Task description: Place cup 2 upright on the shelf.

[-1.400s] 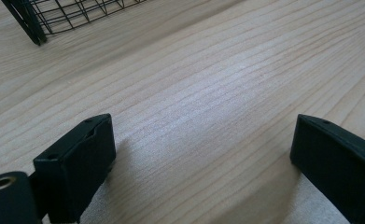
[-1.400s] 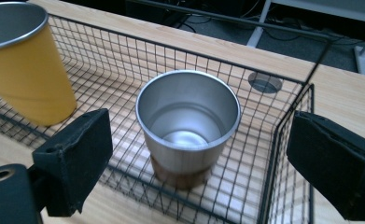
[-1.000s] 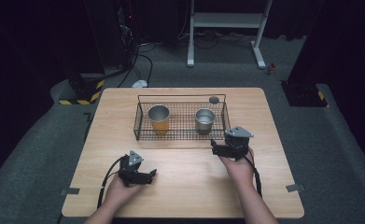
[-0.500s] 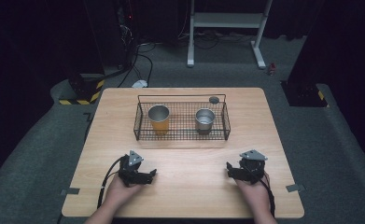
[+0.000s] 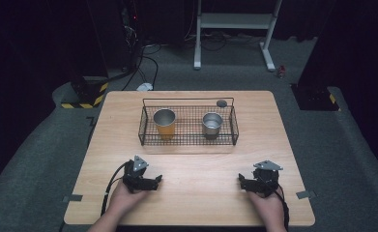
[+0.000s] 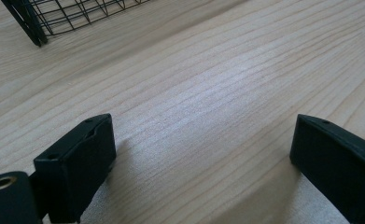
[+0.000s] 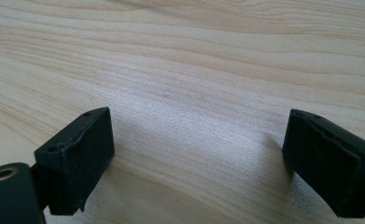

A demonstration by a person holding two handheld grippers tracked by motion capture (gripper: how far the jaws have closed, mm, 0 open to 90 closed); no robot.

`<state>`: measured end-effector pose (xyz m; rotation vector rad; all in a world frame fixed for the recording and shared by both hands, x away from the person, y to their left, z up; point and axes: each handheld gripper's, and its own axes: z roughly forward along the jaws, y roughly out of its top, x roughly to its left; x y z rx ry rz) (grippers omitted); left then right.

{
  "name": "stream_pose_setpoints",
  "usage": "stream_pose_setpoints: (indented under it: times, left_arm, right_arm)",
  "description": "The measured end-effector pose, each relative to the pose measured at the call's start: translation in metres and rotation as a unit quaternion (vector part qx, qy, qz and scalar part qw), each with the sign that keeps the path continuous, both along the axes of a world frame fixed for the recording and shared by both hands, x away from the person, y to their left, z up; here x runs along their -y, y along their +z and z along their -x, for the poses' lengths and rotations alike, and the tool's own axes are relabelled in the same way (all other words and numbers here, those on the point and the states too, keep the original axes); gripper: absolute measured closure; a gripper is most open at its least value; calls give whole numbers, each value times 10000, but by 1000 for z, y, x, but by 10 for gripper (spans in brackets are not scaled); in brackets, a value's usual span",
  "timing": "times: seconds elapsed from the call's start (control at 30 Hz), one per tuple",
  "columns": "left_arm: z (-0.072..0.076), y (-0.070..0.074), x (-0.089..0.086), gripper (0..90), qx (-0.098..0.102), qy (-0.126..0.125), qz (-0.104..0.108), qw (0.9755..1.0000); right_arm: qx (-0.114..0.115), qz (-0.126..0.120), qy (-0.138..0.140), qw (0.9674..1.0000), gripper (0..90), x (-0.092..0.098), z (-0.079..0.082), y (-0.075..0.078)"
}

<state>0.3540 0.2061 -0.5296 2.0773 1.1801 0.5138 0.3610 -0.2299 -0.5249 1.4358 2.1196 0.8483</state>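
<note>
Bare wooden table, left gripper and right gripper agape near front edge

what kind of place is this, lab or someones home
Most likely a lab or recording studio: dark curtained walls, cables on grey carpet, a hazard-striped base, and a lone wooden table holding a wire basket.

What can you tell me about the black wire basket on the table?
The wire basket is a long, low rectangular tray of thin black metal mesh with a raised rail around the top. It sits flat on the far half of the wooden table. Inside stand an orange cup on the left and a smaller silver cup on the right. Neither gripper touches it.
</note>
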Motion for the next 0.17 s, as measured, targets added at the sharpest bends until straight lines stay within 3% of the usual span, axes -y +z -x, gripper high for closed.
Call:
stream_pose_setpoints:
  times: [0.17]
  left_arm:
    - [0,0,0,71,-3,-1,6,10000]
  right_arm:
    - [-25,-9,-34,10000,85,-1,0,0]
